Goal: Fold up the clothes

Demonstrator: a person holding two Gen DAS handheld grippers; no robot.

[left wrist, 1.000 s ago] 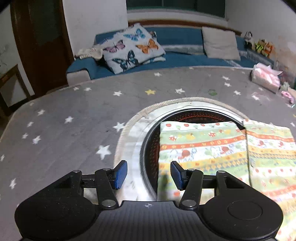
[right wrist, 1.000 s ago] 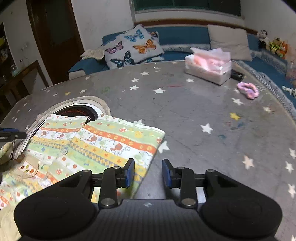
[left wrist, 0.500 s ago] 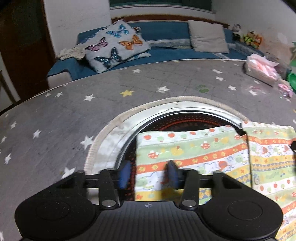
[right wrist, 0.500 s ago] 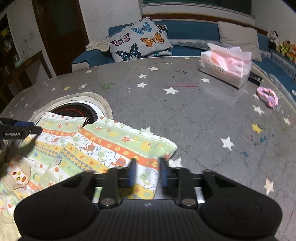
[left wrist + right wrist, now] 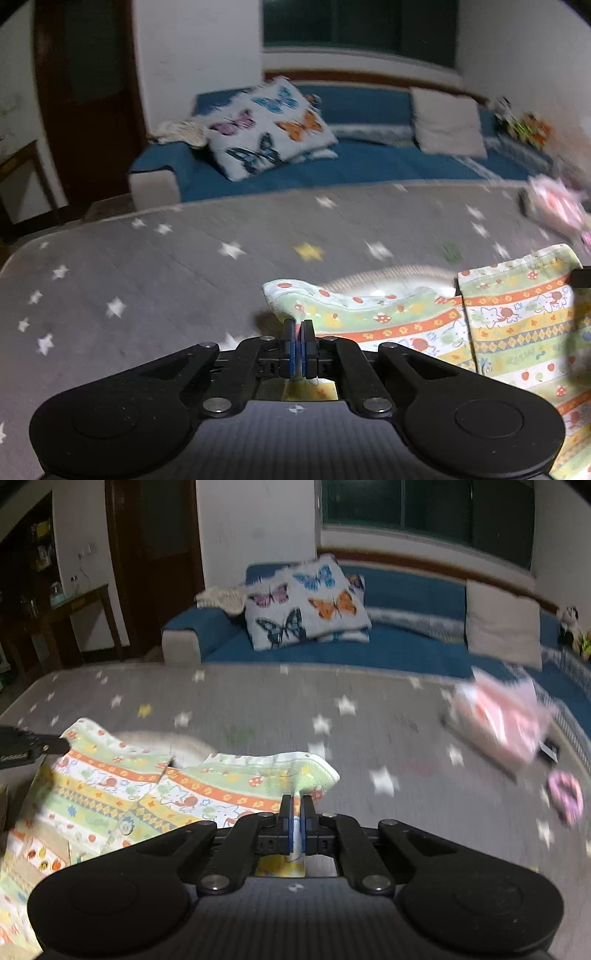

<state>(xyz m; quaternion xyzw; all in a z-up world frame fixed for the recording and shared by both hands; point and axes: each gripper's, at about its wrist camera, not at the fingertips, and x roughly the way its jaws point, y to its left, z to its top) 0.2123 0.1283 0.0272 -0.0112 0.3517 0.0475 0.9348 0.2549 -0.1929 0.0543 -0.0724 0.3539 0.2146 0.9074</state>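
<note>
The left tool (image 5: 297,328) is clamped on the near left corner of the shirt (image 5: 406,328), a patterned child's garment with orange, green and yellow bands; the cloth rises in a small peak from between its blue pads. The shirt lies on a bench (image 5: 147,280) covered in grey cloth with stars, partly over a pale round ring (image 5: 388,275) set in the middle of the top. In the right wrist view the left tool's black finger shows at the far left edge, touching the shirt's other side. The right tool (image 5: 296,806) is pressed together on the near right corner of the shirt (image 5: 207,794), with that corner bunched up above its pads. Further right on the bench sit a pink tissue pack (image 5: 498,720) and a pink hair tie (image 5: 565,797), well apart from the shirt. Behind the bench stands a blue sofa (image 5: 406,642) with a butterfly cushion (image 5: 303,602) and a plain cushion (image 5: 502,624). Both views are blurred.
</note>
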